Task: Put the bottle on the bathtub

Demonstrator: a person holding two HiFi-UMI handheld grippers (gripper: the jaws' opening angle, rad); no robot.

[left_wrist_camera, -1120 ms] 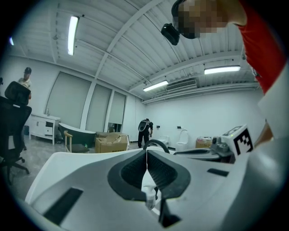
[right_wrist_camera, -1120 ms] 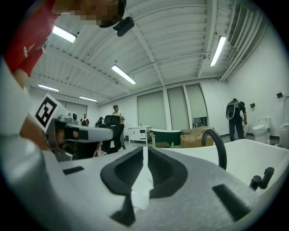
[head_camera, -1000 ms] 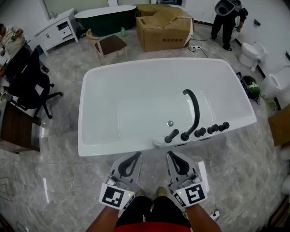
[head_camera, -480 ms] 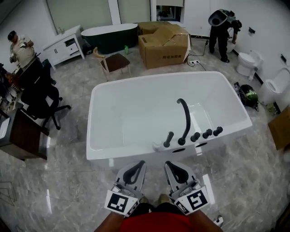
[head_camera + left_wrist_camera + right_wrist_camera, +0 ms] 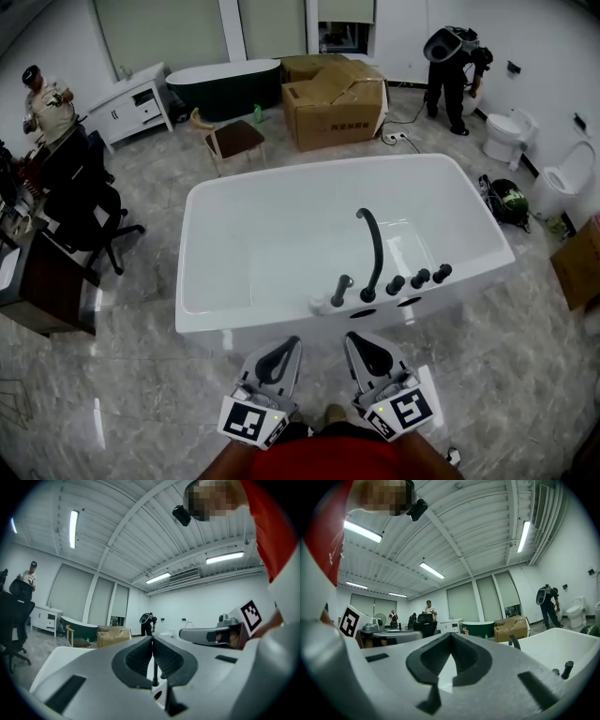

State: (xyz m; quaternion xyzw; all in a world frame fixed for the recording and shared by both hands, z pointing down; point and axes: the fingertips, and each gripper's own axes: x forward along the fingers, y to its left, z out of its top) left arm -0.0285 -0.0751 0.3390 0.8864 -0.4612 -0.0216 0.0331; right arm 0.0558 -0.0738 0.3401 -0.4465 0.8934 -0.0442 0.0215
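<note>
two grippers are hovering side by side at 6 o'clock in the head view, close to the near wall of the white bathtub point(image 5: 216, 281). the left gripper point(image 5: 281, 345) is keeping its jaws pressed together at the tips, with nothing between them; the right gripper point(image 5: 361, 339) is showing the same, tips meeting and empty. both are pointing toward 12 o'clock, marker cubes facing up, forearms running in from the lower edge.

the tub is sitting at centre, a smooth glossy rounded rectangle with a broad flat rim. a black arched faucet point(image 5: 373, 246) and a row of black knobs point(image 5: 419, 277) are standing on the near rim toward 5 o'clock. open marble-patterned floor point(image 5: 131, 375) is lying all round the tub, widest at 7 to 8 o'clock.

a small green bottle point(image 5: 255, 114) is standing on the floor at 11 o'clock, well apart from the white tub, beside a dark bathtub point(image 5: 220, 84) and behind a wooden chair point(image 5: 232, 141). a large cardboard box point(image 5: 333, 98) is sitting at 12 o'clock. a black office chair point(image 5: 80, 202) is crowding the 9 o'clock side. a toilet point(image 5: 506, 131) and a dark bag point(image 5: 506, 199) are lining the 2 to 3 o'clock edge, and a person point(image 5: 452, 61) is bending at 1 o'clock.
</note>
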